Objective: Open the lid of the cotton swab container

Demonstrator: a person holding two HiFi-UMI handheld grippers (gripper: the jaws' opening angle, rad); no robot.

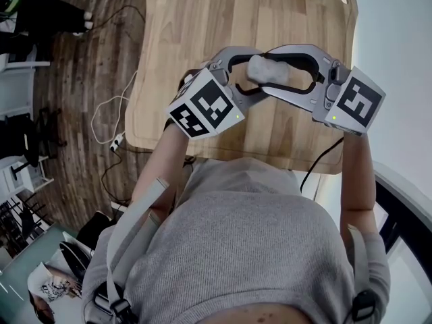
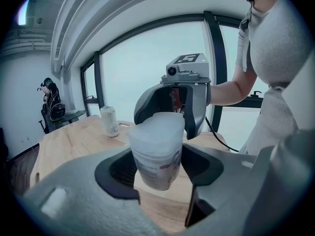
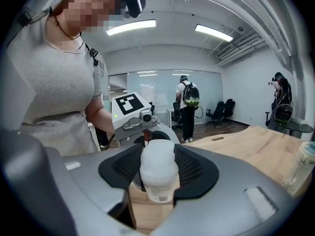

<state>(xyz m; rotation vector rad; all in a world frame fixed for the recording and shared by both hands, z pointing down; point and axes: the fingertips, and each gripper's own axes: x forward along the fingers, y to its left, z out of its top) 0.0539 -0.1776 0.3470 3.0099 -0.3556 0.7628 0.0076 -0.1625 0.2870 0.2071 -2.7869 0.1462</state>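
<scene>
The cotton swab container (image 1: 268,69), a small frosted plastic tub with a printed label, hangs in the air above the wooden table (image 1: 196,25). My left gripper (image 1: 253,74) comes in from the left. In the left gripper view its dark pads press on both sides of the tub's body (image 2: 156,161). From the right, my right gripper (image 1: 291,73) closes on the other end. In the left gripper view the right gripper (image 2: 172,113) clasps the frosted lid (image 2: 157,127). In the right gripper view the container (image 3: 158,173) sits tight between that gripper's pads.
A second small bottle (image 2: 109,121) stands on the table's far part, seen too as a bottle (image 3: 302,168) at the right edge. A white cable (image 1: 108,117) lies on the wood floor left of the table. A person with a backpack (image 3: 189,102) stands in the room behind.
</scene>
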